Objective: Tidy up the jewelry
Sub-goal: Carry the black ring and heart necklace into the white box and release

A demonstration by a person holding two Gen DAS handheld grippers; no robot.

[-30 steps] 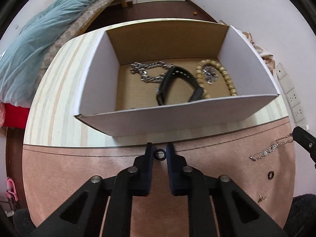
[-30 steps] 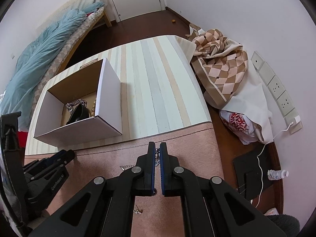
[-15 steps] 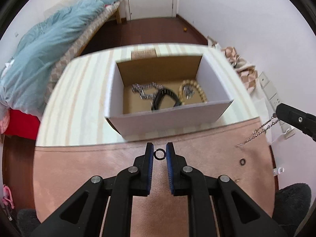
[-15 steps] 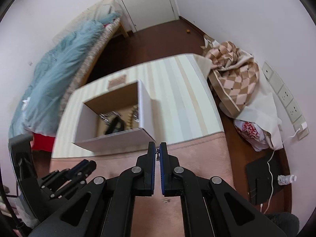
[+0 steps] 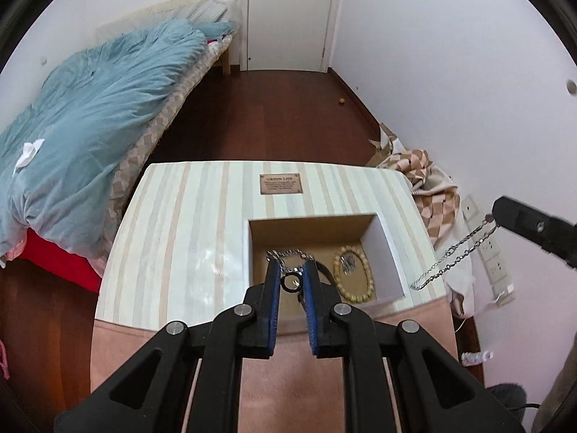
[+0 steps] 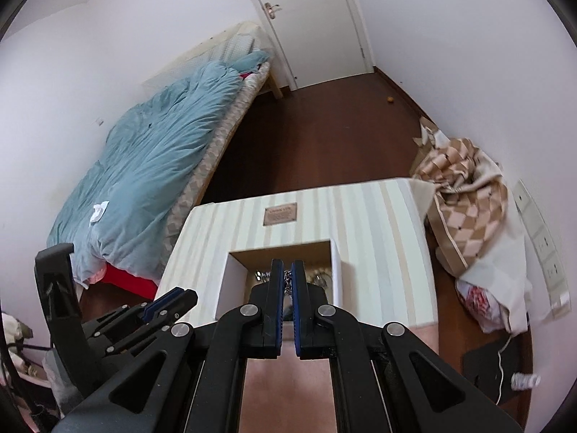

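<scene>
With a silver chain, a black band and a beaded bracelet (image 5: 351, 278) already in the open cardboard box (image 5: 391, 252), the left gripper (image 5: 292, 274) jaws pinch a small black ring (image 5: 290, 283) above it, while the right gripper (image 6: 287, 274) jaws hold a dangling silver chain bracelet (image 5: 450, 256) (both seemingly yet to drop in).

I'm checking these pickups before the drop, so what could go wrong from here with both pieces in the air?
The small dark ring is pinched only at its edges by the left tongs, so it might slip or flick out. The silver chain dangles long from the right tongs beside the open box; its loose end could catch the box wall or land outside.
</scene>
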